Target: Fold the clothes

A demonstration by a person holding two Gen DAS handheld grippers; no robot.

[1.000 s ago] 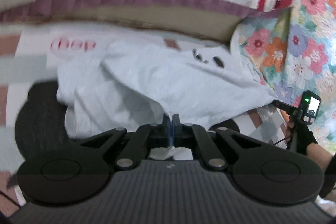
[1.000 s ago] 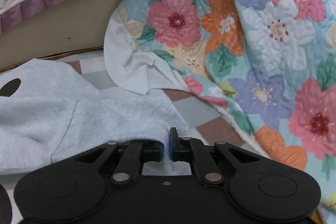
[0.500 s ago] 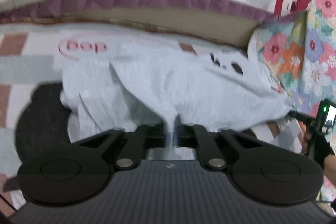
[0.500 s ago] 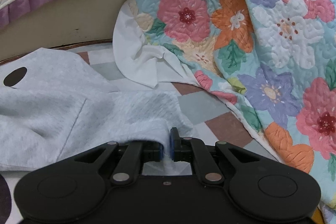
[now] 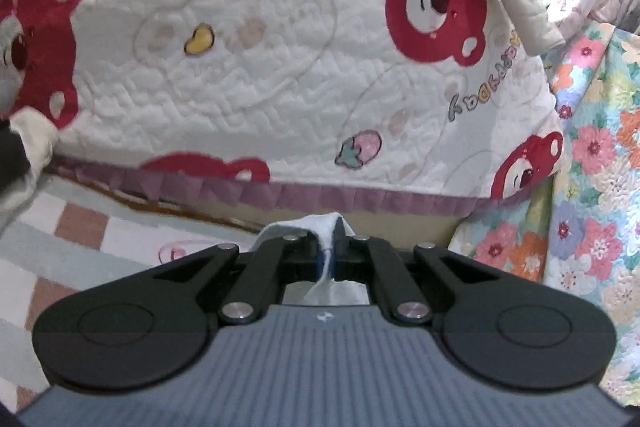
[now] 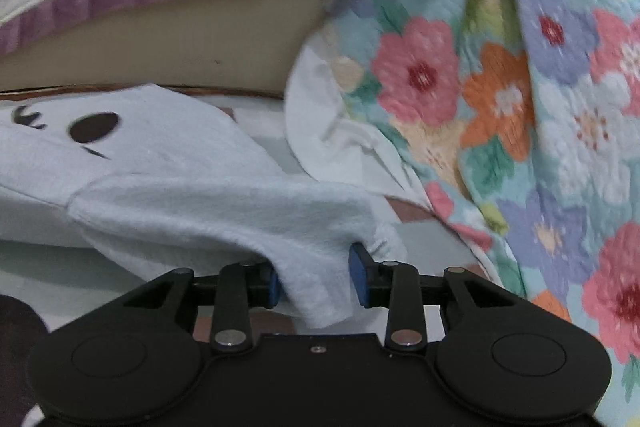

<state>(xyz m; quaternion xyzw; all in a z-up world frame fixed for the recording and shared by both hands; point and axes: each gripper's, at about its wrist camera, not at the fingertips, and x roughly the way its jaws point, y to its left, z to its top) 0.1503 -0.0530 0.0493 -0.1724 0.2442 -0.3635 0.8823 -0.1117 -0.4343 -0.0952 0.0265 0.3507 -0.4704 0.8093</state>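
Between right gripper [image 6: 316, 277] fingers [image 6: 360, 269], pale garment [image 6: 224, 211]

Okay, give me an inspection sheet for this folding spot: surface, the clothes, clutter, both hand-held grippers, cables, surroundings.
Surface: checked mat in pink, white and grey squares.
Job's things: pale grey garment with a dark oval print, lying rumpled on the mat; one part is lifted by the left side.
Clutter: white cloth beside the garment, under the floral quilt's edge.
Grippers: left hand-held gripper shut on a pinch of the garment; right hand-held gripper opening, a garment fold hanging between its pads, not pressed.
Cables: nothing seen.
Surroundings: bear-print quilt with purple trim hanging behind; floral quilt to the right.
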